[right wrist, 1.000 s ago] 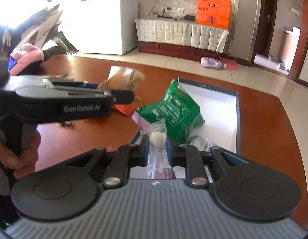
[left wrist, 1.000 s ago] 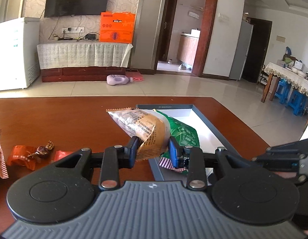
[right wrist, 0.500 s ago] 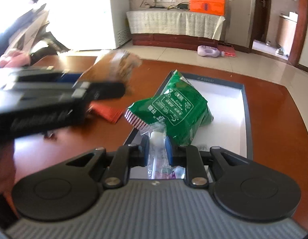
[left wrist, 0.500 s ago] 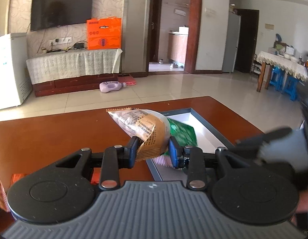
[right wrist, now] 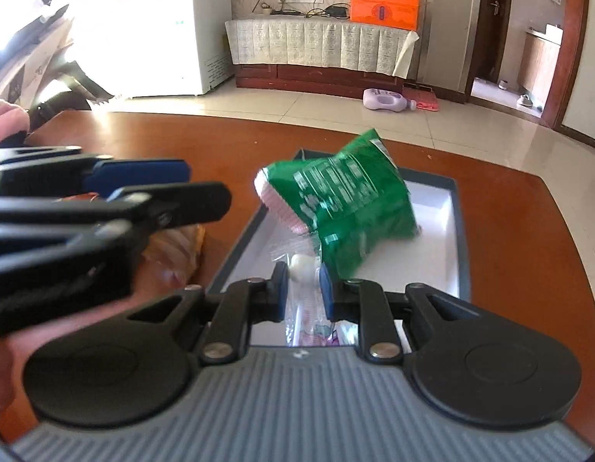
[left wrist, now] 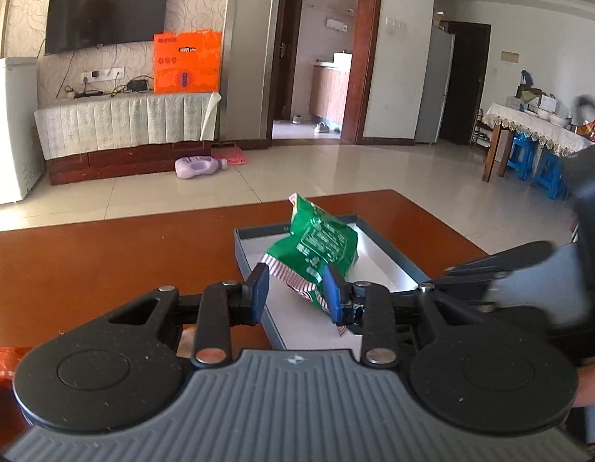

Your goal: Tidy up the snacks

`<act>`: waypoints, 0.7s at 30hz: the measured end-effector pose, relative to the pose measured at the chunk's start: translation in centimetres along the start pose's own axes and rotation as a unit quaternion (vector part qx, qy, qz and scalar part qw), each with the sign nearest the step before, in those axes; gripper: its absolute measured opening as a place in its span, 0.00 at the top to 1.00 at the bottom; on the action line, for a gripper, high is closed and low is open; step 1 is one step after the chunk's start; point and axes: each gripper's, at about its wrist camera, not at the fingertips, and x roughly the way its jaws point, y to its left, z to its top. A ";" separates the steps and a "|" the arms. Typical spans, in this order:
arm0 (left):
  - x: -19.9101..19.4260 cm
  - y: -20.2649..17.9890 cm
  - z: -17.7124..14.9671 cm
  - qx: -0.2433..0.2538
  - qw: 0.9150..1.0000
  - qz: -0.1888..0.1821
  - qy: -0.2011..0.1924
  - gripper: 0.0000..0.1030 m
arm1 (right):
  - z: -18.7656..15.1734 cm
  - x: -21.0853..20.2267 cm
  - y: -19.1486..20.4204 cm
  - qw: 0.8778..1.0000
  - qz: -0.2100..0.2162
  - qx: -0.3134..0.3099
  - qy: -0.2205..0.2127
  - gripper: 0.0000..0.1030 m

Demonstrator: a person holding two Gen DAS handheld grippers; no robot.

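snacks partly sorted: right gripper (right wrist: 303, 283) pinches a clear candy wrapper (right wrist: 302, 267) over the near end of the grey tray (right wrist: 462, 231). left gripper (left wrist: 295, 292) is spread and empty. green bag (right wrist: 343, 200) sits in the tray; orange packets (left wrist: 3, 364) wait on the table (left wrist: 105, 261).

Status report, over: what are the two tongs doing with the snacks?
Left tongs open, empty. Right tongs shut on clear candy wrapper. Green bag tilted in tray, just ahead.

We see a TV (left wrist: 105, 9) on the wall, an orange box (left wrist: 188, 62) below it, a purple bottle (left wrist: 199, 166) on the floor, blue stools (left wrist: 528, 154) at right.
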 end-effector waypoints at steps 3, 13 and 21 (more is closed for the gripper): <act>0.6 0.0 -0.1 -0.005 1.000 0.003 0.005 0.65 | -0.5 -1.1 -0.6 1.000 -0.002 0.003 -0.005 0.79; -0.5 7.6 -2.7 -0.050 0.996 0.053 0.044 0.63 | -0.8 -1.3 -1.9 1.000 0.019 0.006 0.001 0.79; 0.6 4.7 -4.5 0.069 0.995 0.039 0.061 0.28 | -0.7 -1.5 -1.7 1.000 0.027 0.006 0.003 0.79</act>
